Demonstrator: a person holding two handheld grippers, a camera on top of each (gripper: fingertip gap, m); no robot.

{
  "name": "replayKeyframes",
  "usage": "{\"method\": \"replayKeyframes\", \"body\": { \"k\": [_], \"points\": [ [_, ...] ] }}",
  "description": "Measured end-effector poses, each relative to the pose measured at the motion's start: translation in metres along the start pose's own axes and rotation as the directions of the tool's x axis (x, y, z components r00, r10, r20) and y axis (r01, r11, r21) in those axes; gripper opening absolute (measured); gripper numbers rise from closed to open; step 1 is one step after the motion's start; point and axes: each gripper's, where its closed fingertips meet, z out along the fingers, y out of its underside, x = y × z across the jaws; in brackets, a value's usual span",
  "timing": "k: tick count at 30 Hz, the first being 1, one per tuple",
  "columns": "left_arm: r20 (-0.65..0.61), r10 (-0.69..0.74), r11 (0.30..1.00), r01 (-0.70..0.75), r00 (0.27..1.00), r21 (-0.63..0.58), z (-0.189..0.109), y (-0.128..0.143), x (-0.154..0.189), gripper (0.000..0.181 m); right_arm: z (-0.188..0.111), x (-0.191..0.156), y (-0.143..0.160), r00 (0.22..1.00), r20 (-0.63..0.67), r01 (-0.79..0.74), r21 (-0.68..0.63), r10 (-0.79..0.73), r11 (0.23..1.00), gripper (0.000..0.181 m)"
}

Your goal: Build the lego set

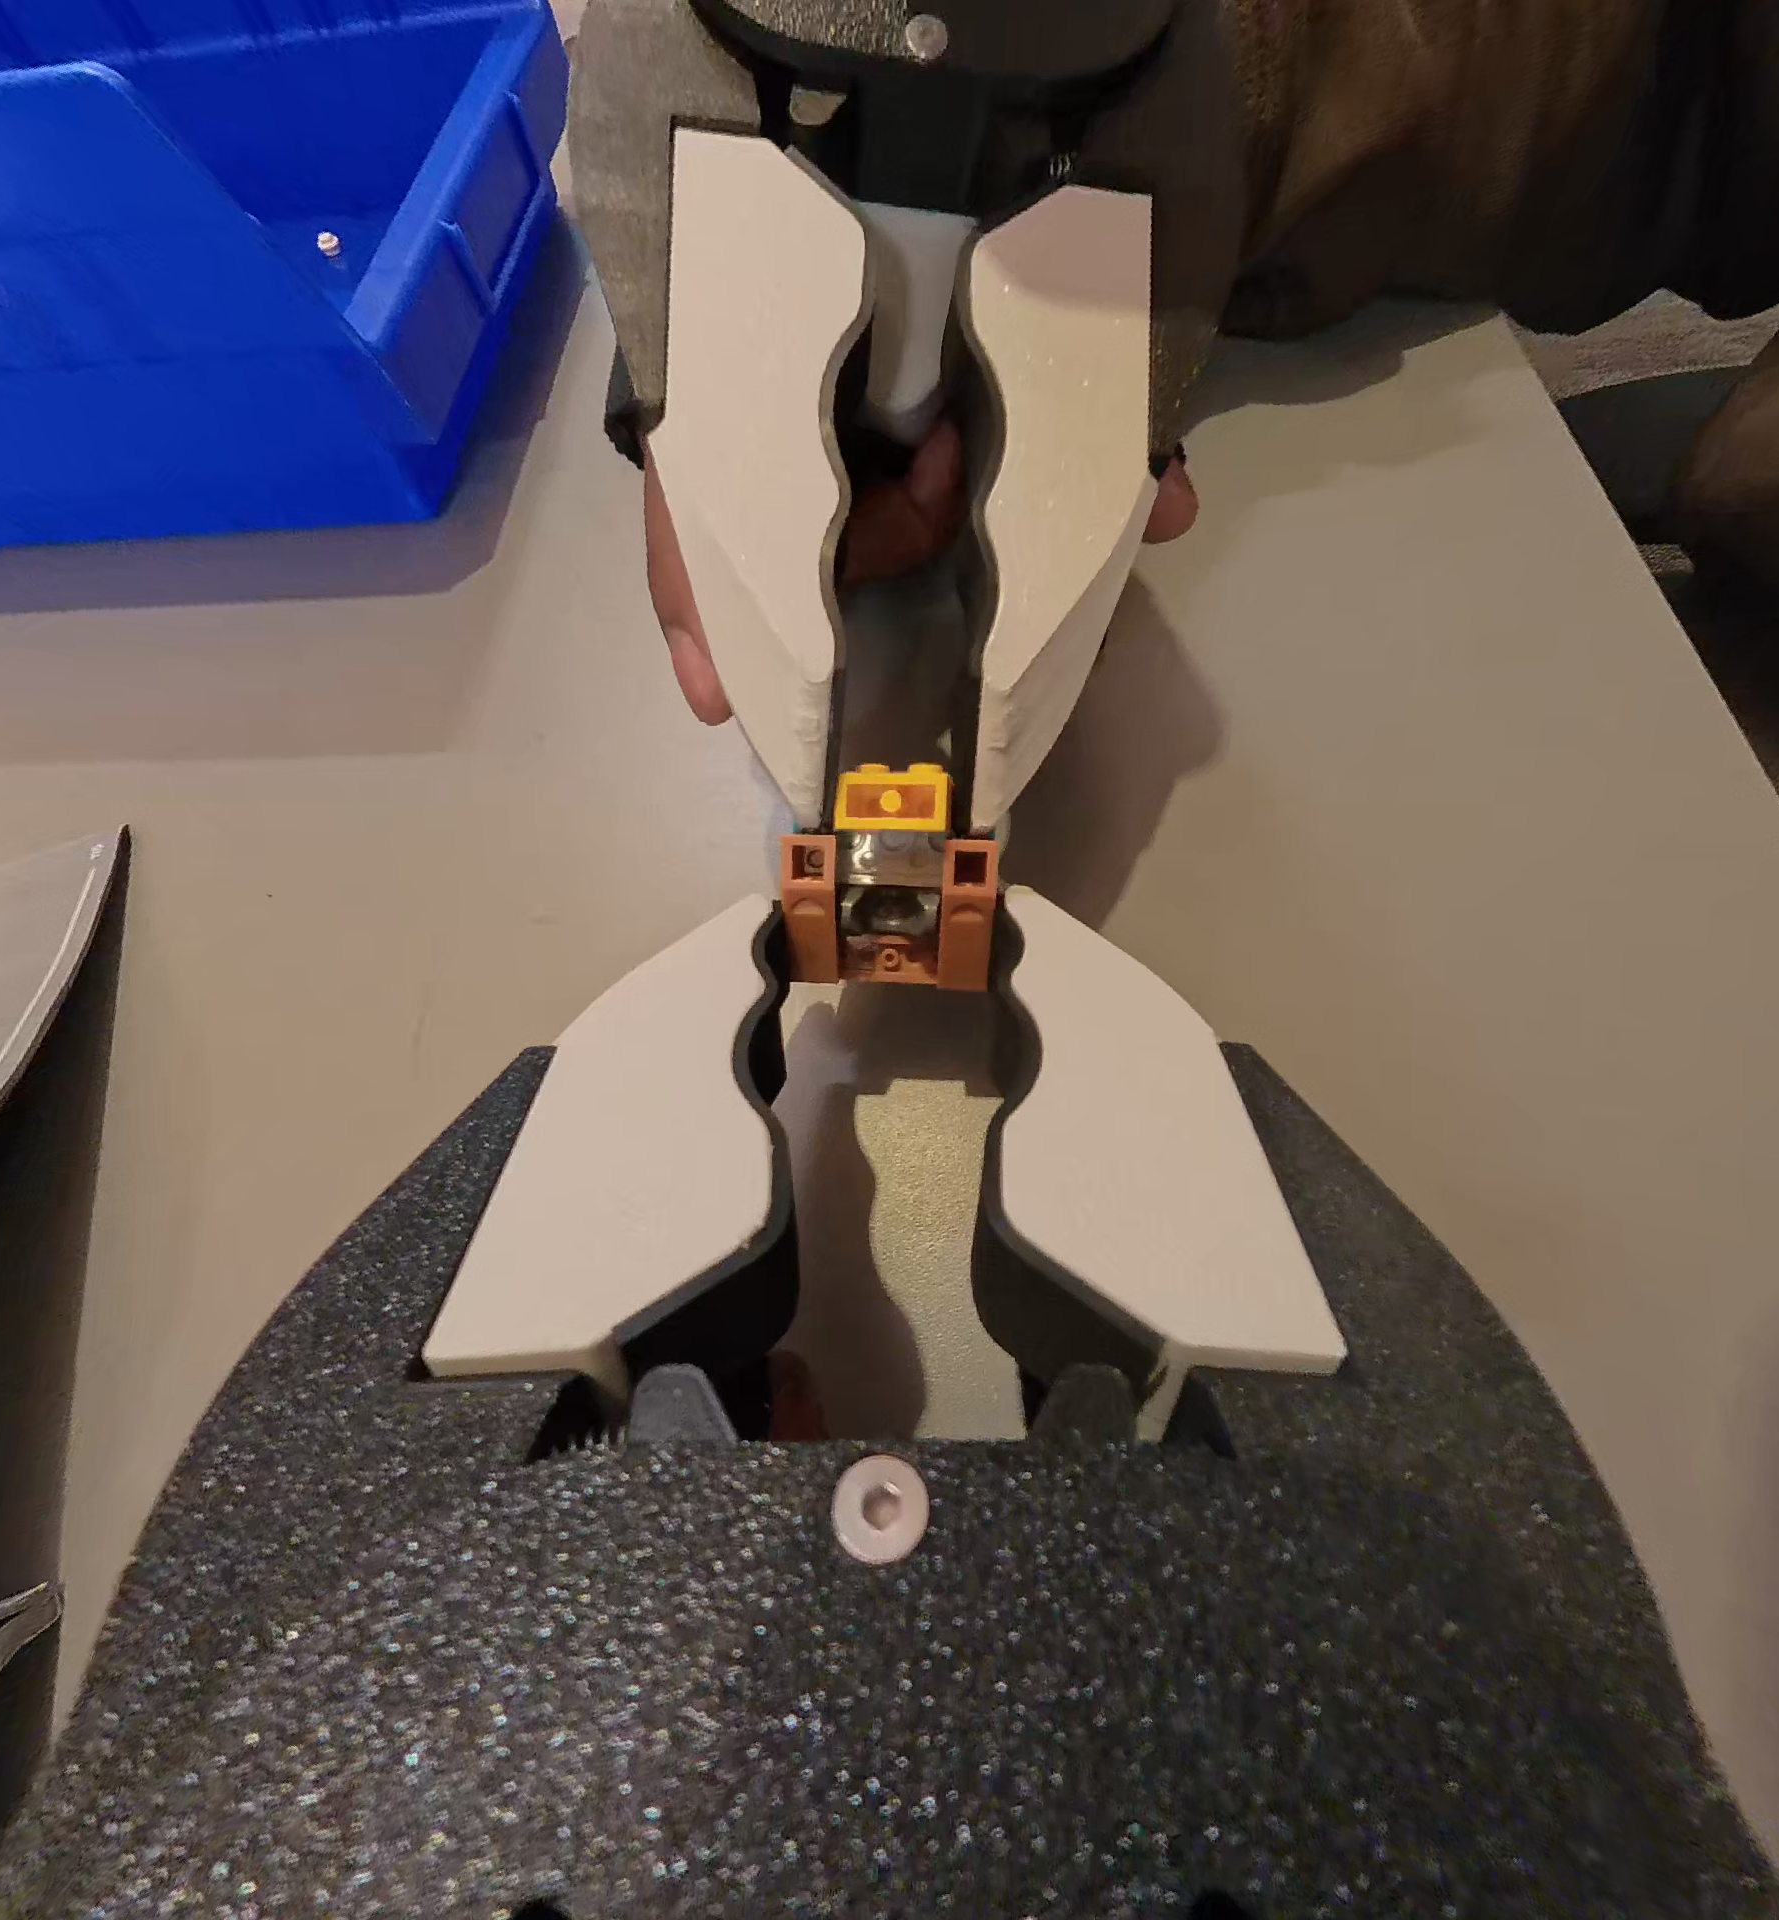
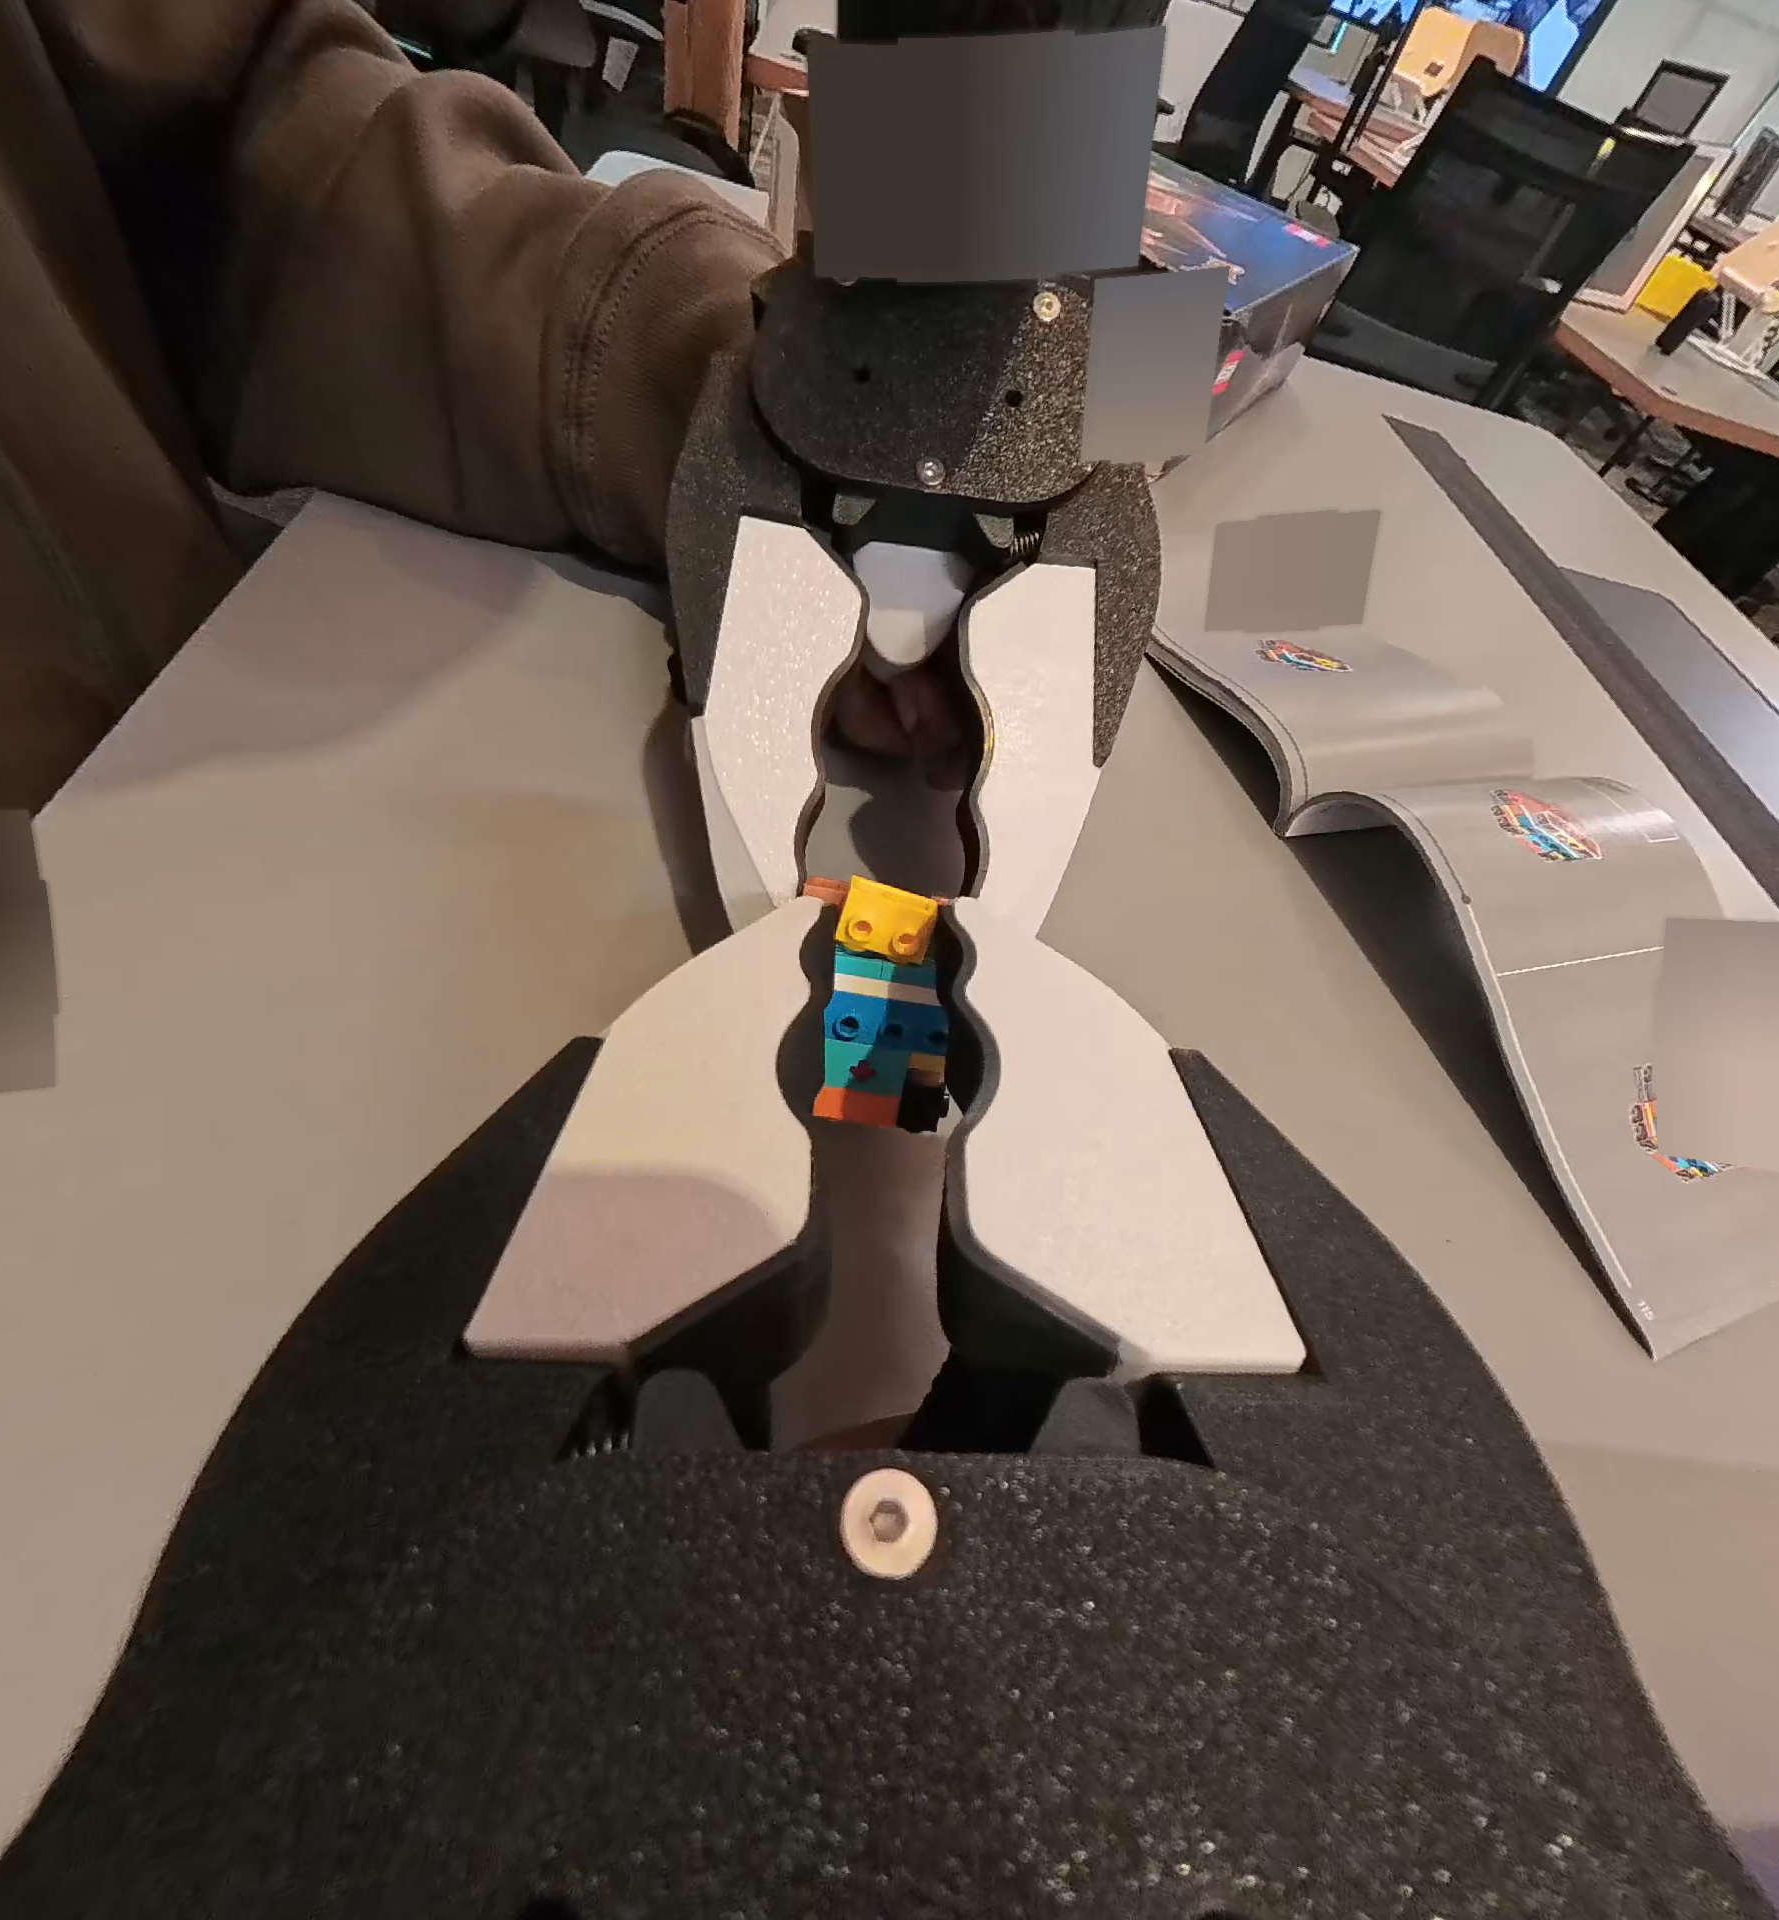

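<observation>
Yellow brick (image 1: 890, 801) showing an orange face between the far jaws, brown-orange and grey lego assembly (image 1: 887, 914) sitting between the near jaws, white fingers (image 1: 646, 1174) on speckled black bodies, blue bin (image 1: 220, 270) lying left of the jaws, beige table (image 1: 1384, 935) underneath

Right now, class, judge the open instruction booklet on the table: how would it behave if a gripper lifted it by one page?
The instruction booklet would probably flop: its pages already curve and sag over the table. It looks thin, so likely light. A glossy-looking single page might slip or tear; gripping near the spine seems safer.
</observation>
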Motion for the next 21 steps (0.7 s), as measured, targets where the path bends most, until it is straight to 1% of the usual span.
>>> {"method": "replayKeyframes", "body": {
  "k": [11, 21],
  "points": [
    [-0.017, -0.027, 1.000, 0.027, 0.999, 0.003, -0.0004, -0.0011, 0.0023, 0.036, -0.0010, -0.0004, -0.0003, 1.000, 0.003, 0.000, 0.002, 0.000, 1.000, 0.020],
    [-0.026, -0.054, 0.998, 0.054, 0.998, -0.030, -0.0019, 0.0014, 0.0041, 0.037, -0.0020, -0.0033, -0.0008, 1.000, 0.017, 0.018, 0.003, -0.018, 1.000, 0.023]
  ]
}}
